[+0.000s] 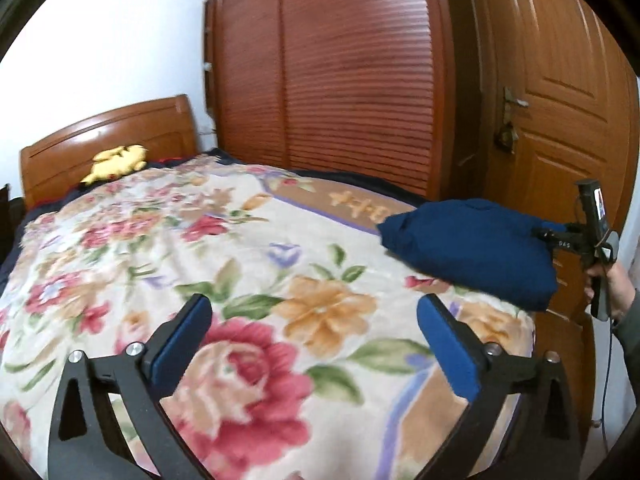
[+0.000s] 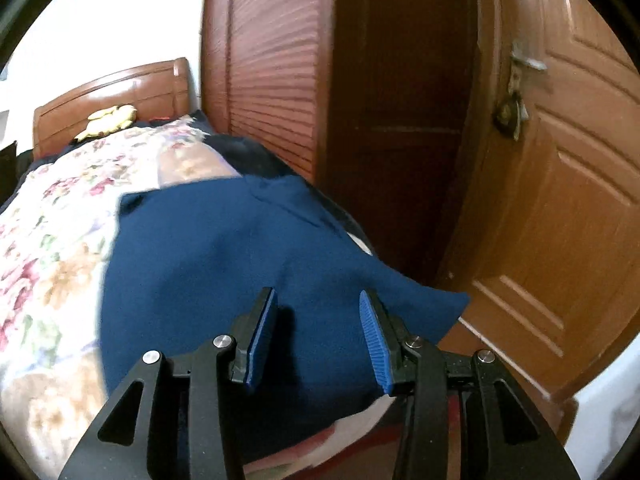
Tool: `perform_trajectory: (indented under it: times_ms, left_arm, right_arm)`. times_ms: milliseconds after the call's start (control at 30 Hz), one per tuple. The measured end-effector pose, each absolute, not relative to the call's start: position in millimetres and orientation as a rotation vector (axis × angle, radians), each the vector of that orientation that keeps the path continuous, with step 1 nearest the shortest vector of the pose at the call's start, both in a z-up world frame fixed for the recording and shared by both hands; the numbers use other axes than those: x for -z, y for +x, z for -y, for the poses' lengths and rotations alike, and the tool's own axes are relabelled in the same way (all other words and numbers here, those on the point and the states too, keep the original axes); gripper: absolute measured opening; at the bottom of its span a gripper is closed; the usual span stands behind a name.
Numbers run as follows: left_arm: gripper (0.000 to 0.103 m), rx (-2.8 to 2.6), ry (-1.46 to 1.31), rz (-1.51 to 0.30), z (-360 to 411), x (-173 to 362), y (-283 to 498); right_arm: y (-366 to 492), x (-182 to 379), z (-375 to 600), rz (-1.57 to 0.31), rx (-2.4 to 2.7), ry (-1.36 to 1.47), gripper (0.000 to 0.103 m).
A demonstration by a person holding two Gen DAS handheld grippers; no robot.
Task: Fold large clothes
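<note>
Left gripper (image 1: 314, 344): fingers (image 1: 182, 340) spread wide, nothing btwn them, over the floral blanket (image 1: 168, 240) on the bed. Folded navy garment (image 2: 208, 264) lies at the bed's corner nearest the wooden door (image 2: 560, 200). Right gripper (image 2: 316, 340): fingers partly apart, pads clear of the cloth, garment just below/ahead. Yellow plush toy (image 1: 116, 162) sits by the headboard (image 1: 108, 140), well apart from the garment.
</note>
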State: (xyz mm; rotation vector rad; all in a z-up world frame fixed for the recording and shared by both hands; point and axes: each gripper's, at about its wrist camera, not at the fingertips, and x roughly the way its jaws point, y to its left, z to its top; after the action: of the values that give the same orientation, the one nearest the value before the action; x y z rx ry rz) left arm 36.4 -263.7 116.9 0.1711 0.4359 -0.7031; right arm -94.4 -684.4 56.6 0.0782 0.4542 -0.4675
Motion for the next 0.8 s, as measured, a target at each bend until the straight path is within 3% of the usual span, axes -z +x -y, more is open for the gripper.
perform_trajectory:
  times_ms: [333,567,800]
  left_arm:
    - [0.103,0.554,0.136,-0.433,170.6,-108.0,7.8]
    - [0.103,0.404,0.103,-0.438,108.1,-94.9,3.5]
    - [0.103,0.274,0.091,-0.460,55.9,-68.5,13.5]
  right_arm:
    - [-113.1,-119.5,533.2,-0.348,0.176,-0.045,0.044]
    - [-95.4,-127.5,442.0,-0.343,-0.052,-0.046,0.067]
    - [-83.3,-107.5,392.3,-0.346,-0.214,-0.051,0.071]
